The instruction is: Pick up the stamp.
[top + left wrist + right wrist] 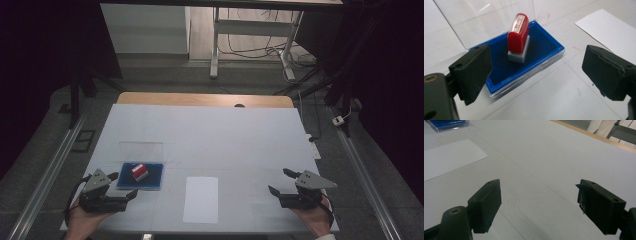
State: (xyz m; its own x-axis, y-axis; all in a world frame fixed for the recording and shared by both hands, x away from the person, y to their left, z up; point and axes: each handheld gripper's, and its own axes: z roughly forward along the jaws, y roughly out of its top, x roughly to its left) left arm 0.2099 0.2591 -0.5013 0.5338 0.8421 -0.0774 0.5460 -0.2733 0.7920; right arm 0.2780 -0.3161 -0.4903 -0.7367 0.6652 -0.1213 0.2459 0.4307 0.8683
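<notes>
A red stamp (pixel 518 35) on a grey base stands on the blue ink pad (pixel 541 48), whose clear lid (pixel 481 17) is raised behind it. From above, the stamp (pixel 139 171) and the pad (pixel 150 179) lie at the table's front left. My left gripper (pixel 123 186) rests open just left of the pad, and in its own view the left gripper (pixel 536 68) has wide jaws with nothing between them. A white paper sheet (pixel 201 199) lies at front centre. My right gripper (pixel 280 181) is open at front right, the right gripper (pixel 539 205) holding nothing.
The white table cover (pixel 215 135) ends at a wooden far edge (pixel 205 99). Beyond it stand a desk frame (pixel 250 30) and loose cables (pixel 300 60) on the floor. Metal rails (pixel 50 170) run along both sides of the table.
</notes>
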